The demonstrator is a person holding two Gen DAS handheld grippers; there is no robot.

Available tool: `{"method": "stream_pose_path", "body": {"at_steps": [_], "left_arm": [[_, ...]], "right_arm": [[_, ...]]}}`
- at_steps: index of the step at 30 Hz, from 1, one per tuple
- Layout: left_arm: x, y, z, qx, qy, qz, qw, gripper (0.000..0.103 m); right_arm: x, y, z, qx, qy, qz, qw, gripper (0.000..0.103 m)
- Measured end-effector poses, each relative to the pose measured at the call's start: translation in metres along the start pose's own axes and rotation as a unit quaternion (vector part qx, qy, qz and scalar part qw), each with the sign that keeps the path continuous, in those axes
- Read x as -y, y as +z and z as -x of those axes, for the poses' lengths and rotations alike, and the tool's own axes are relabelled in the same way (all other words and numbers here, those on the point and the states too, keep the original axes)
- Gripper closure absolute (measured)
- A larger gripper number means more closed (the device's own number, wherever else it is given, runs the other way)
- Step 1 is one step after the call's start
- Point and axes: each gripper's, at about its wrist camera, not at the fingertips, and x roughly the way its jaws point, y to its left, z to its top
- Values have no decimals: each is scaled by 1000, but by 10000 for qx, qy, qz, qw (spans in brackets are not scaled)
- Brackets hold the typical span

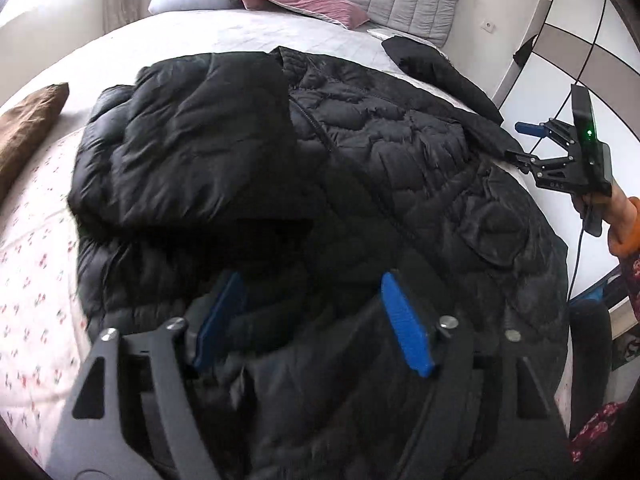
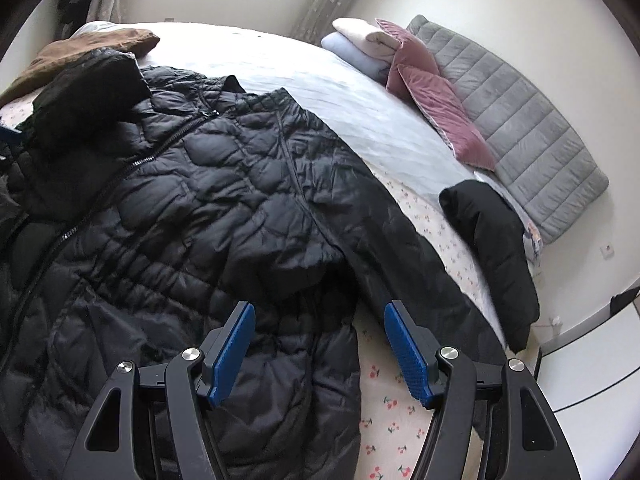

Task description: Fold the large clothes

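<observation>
A large black quilted puffer jacket lies spread on the bed, zipper up; it also shows in the right wrist view. One sleeve is folded over its chest. The other sleeve lies out along the jacket's side. My left gripper is open, low over the jacket's lower part, nothing between its blue pads. My right gripper is open and empty, hovering over the jacket's side edge near the outstretched sleeve; it also shows at the right edge of the left wrist view.
The bed has a white cherry-print sheet and a pale quilt. A brown garment lies at the far corner. A separate black garment, pink cushions, folded blankets and a grey quilted headboard pad are near the wall.
</observation>
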Motion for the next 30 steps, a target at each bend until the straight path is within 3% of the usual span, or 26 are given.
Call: {"method": "stream_pose_path", "body": {"at_steps": [3,7,10,12,13,15,16,17,21,24,27,30], "left_arm": [[-4,3,16,183,128,69,9997,23],[-35,8,24,513,-49,947,9942,19],[-63,9,7,524,-437,2052,9764,19],[-78,8,-4,648,-708,2687,9584,22],[-84,9,-8,758,-866,2974,9478,31],[-97,10,-9,1043,-1008,3522,9246,66],[-103,11,-8,1202,-1042,3739,9137,97],[-109,13,0,1405,-1017,3828,9074,99],[-124,27,64,2257,-250,3432,9114,99],[-152,31,121,2685,399,3252,9059,99],[-196,25,172,2901,1189,3247,8923,99],[-239,11,207,2944,2071,3340,8711,99]], "right_arm": [[3,-4,0,-32,89,-121,9999,35],[0,-5,1,11,229,-241,9994,35],[-8,-5,4,59,325,-224,9992,35],[-11,-5,6,76,356,-212,9991,35],[-12,-5,6,77,357,-223,9991,35],[-11,-5,7,65,375,-322,9988,35],[-9,-5,7,58,412,-402,9983,35],[-6,-6,8,43,488,-516,9975,35],[3,-9,9,-4,521,-661,9964,35],[11,-11,6,-73,368,-642,9972,35],[23,-12,2,-137,402,-832,9956,35],[31,-13,0,-183,558,-1077,9924,35]]}}
